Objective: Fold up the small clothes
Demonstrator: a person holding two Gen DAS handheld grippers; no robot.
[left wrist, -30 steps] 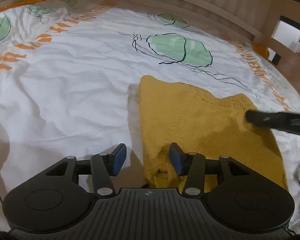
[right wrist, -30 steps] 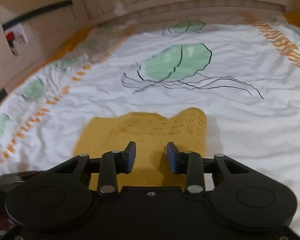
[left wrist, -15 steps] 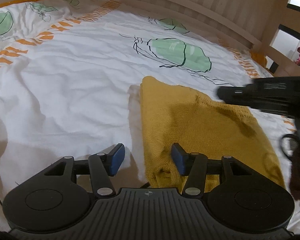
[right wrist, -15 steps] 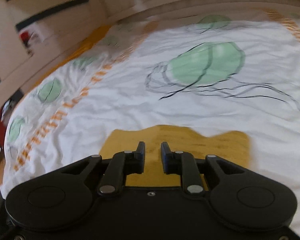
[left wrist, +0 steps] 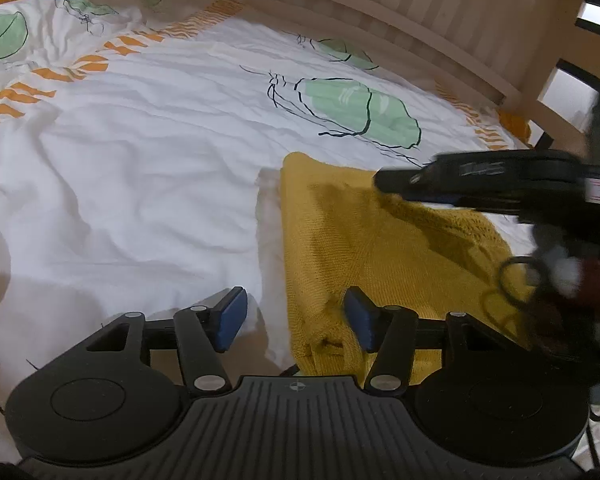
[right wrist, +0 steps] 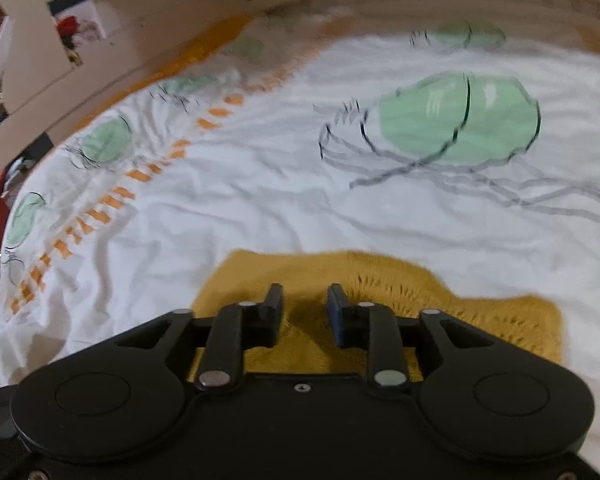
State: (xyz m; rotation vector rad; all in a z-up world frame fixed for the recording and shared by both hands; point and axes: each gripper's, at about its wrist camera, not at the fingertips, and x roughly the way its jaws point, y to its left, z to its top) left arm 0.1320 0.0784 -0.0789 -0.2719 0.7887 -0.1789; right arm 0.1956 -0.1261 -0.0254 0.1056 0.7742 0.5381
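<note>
A mustard-yellow knit garment [left wrist: 380, 264] lies folded on the white bedsheet [left wrist: 140, 168]. My left gripper [left wrist: 294, 314] hangs over its near left corner. Its jaws are opening; the garment's bunched edge lies between them by the right pad [left wrist: 358, 314] and is not pinched. My right gripper [right wrist: 305, 306] hovers over the garment's [right wrist: 500, 316] far edge, jaws opening, with nothing pressed between them. In the left wrist view the right gripper's black body [left wrist: 480, 184] reaches in from the right above the cloth.
The sheet has green leaf prints [left wrist: 356, 114] and an orange dashed border [right wrist: 100, 216]. A slatted wooden bed rail [left wrist: 420, 12] runs along the far side. A hand in a dark red sleeve [left wrist: 588, 280] with a black cable sits at the right edge.
The right gripper has swung left over the garment; its jaws narrowed, then widened. The left gripper stayed put and its jaws spread a little wider.
</note>
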